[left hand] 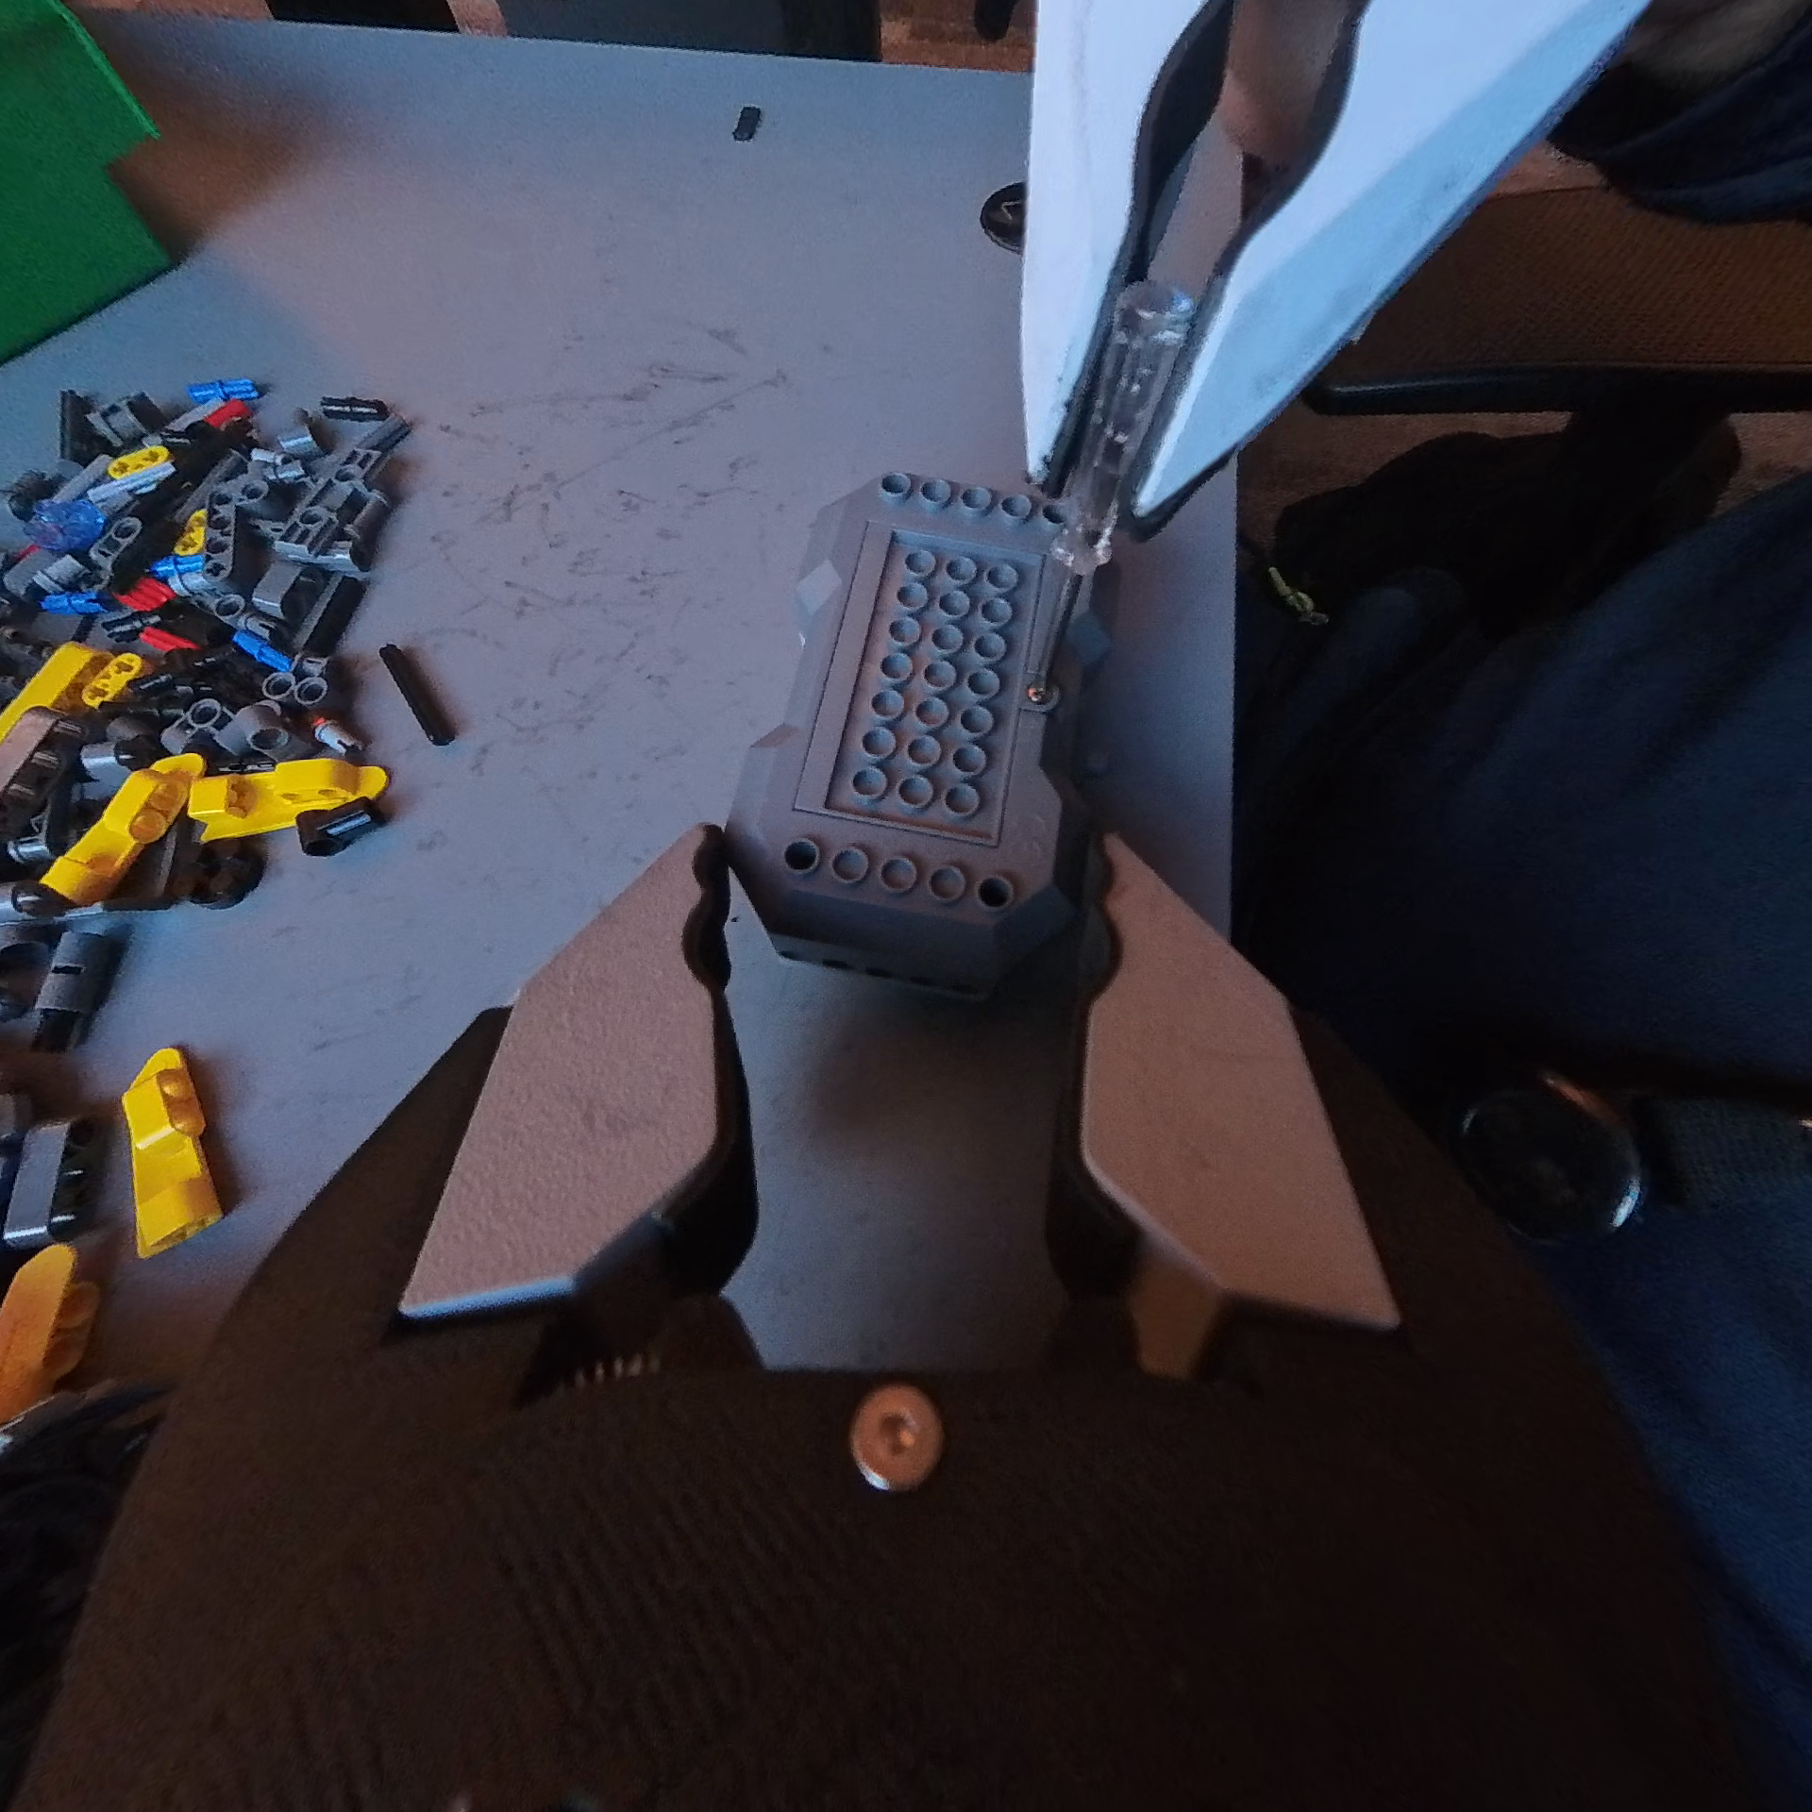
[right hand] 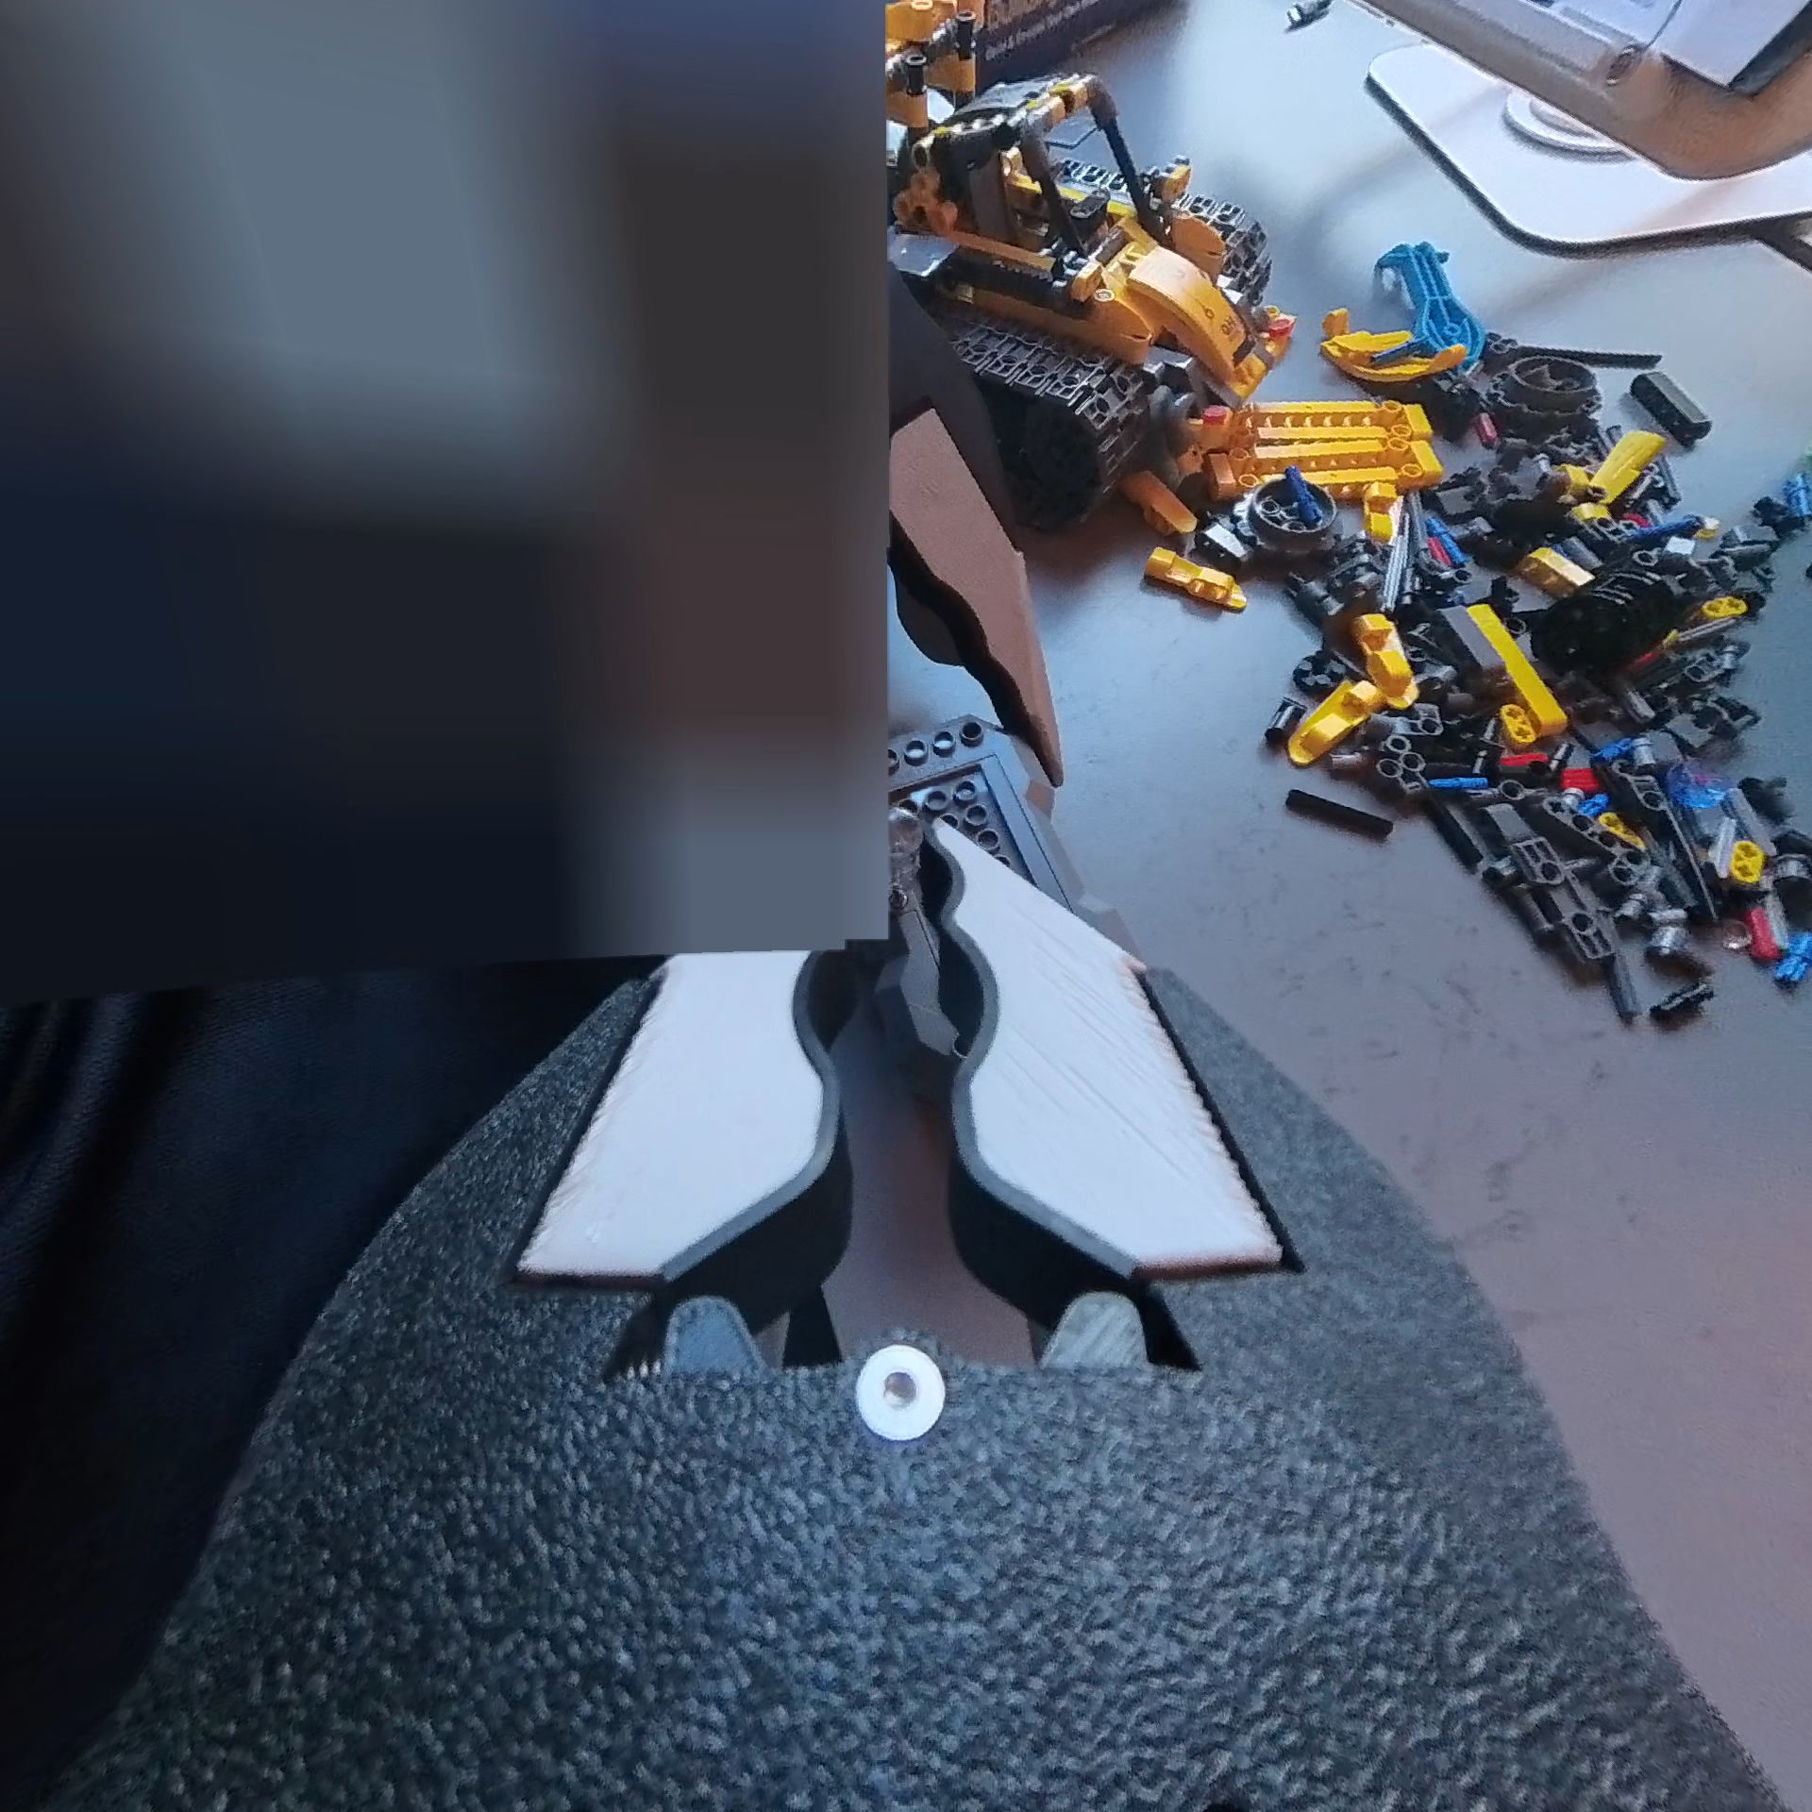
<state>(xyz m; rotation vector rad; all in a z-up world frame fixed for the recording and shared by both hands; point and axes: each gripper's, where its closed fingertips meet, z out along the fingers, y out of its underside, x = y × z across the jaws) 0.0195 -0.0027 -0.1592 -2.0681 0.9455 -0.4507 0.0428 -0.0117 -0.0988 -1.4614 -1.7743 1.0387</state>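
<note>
A grey studded box (left hand: 922,706) lies on the grey table (left hand: 588,392) near its right edge. My left gripper (left hand: 907,863) has its brown fingers closed on the two sides of the box's near end. My right gripper (left hand: 1098,490), with white fingers, comes in from above, shut on a clear-handled screwdriver (left hand: 1128,392). The screwdriver's tip rests on a small screw (left hand: 1039,691) at the box's right rim. In the right wrist view, my right gripper (right hand: 902,902) holds the screwdriver (right hand: 907,843) over the box (right hand: 966,784). A left finger (right hand: 971,549) shows beyond. A blurred patch hides the left half.
A pile of loose yellow, grey, black and blue building pieces (left hand: 176,667) lies at the left, with a single black pin (left hand: 417,691) apart. A green sheet (left hand: 59,147) sits far left. A yellow tracked vehicle model (right hand: 1079,324) and a white stand base (right hand: 1569,147) stand beyond. Dark clothing (left hand: 1569,784) borders the table's right edge. The grippers' ends are close to 7 cm from one another. Between my left fingertips and the single black pin (left hand: 417,691) there is roughly 9 cm. Look for it in the right wrist view (right hand: 1341,816) too.
</note>
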